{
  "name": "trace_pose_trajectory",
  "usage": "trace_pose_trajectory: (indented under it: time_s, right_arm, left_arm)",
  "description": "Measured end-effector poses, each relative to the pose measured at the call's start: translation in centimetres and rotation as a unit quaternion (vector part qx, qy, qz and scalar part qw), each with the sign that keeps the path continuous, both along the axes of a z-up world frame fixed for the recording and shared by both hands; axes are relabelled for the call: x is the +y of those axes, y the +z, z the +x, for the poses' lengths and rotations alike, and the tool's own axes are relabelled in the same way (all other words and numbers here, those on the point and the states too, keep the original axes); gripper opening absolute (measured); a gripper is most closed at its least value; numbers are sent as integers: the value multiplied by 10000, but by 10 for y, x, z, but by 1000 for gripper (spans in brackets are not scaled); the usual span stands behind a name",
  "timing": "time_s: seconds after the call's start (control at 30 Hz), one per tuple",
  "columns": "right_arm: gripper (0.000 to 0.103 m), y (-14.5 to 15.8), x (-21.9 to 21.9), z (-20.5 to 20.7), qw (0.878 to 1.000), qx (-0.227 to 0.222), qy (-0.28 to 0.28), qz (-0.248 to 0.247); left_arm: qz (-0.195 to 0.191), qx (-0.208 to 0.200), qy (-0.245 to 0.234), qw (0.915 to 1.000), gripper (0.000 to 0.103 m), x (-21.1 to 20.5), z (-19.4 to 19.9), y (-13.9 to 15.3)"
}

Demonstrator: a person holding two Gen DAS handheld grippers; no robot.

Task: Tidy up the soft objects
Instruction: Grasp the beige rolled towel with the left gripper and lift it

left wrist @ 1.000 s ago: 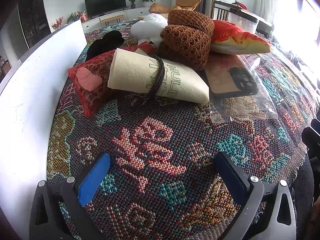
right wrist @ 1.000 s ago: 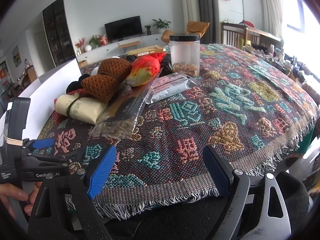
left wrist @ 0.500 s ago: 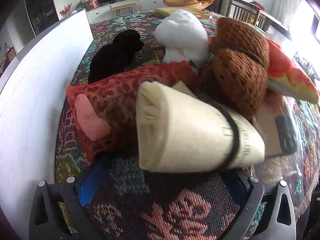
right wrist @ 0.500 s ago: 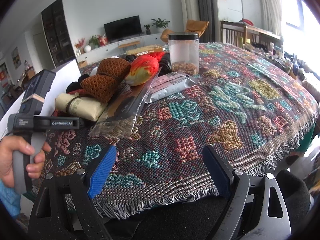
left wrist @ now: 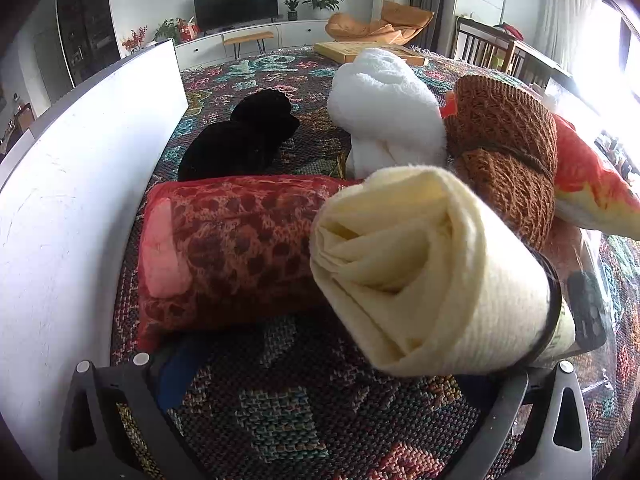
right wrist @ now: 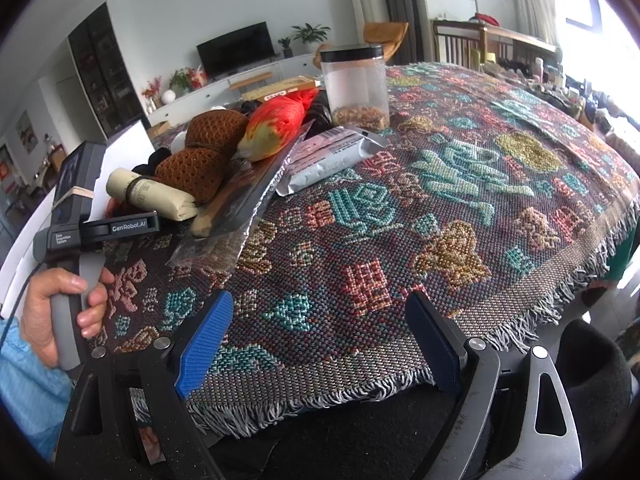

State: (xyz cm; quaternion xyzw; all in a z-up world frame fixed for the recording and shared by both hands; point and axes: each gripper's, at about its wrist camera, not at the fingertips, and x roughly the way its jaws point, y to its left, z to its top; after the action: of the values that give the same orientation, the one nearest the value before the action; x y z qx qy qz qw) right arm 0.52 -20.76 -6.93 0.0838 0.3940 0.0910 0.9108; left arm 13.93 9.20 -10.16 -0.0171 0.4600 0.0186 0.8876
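The cream rolled cloth point(left wrist: 432, 276) lies at the near end of a heap of soft things on the patterned table point(left wrist: 288, 412), bound near its far end by a black band point(left wrist: 548, 320), leaning on the red net pouch point(left wrist: 232, 240) to its left with the brown knitted bundle point(left wrist: 504, 160) just behind. The left tongs point(left wrist: 316, 384) stand wide, one finger either side of the roll's open end, though both pads are largely hidden under the cloth and pouch, so whether they touch it cannot be told. From the right wrist view the roll point(right wrist: 156, 196) sits just ahead of the hand-held left tool, while the right tongs point(right wrist: 320, 340) hang wide and empty over the fringed table edge, well apart from the heap. By its look the roll is light, soft and compressible; it will likely squash under the pads rather than slip, and the loose inner folds at the open end may telescope out if pinched there alone. A firmer hold would probably be across the body nearer the band, where the layers are kept tight. The white fluffy towel point(left wrist: 384, 108), black fabric lump point(left wrist: 244, 140) and fish-shaped plush point(left wrist: 592, 192) lie behind, and the pouch may drag along when the roll lifts.
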Motion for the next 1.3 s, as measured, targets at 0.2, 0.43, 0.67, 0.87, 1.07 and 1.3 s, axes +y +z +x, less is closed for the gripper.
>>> trace_pose_trajectory:
  time_s: [0.2, 0.43, 0.67, 0.87, 1.07, 1.3]
  right_arm:
    - [90, 0, -13, 60, 9943, 899, -23, -573]
    - [92, -22, -15, 71, 9920, 662, -157, -1067]
    - [92, -22, -15, 58, 9927, 533, -180, -1065]
    - [93, -23, -15, 61, 9934, 506, -163, -1018]
    - [93, -22, -14, 61, 9934, 511, -157, -1013]
    - [93, -22, -14, 61, 9934, 508, -157, -1013]
  left_arm:
    - [7, -12, 17, 10000, 103, 0, 1, 0]
    - [17, -12, 24, 10000, 103, -1, -1, 1]
    - [29, -17, 42, 10000, 103, -1, -2, 1]
    - [42, -24, 75, 10000, 103, -2, -6, 2]
    - [42, -25, 72, 10000, 103, -2, -6, 2]
    - [44, -25, 72, 10000, 103, -1, -6, 2]
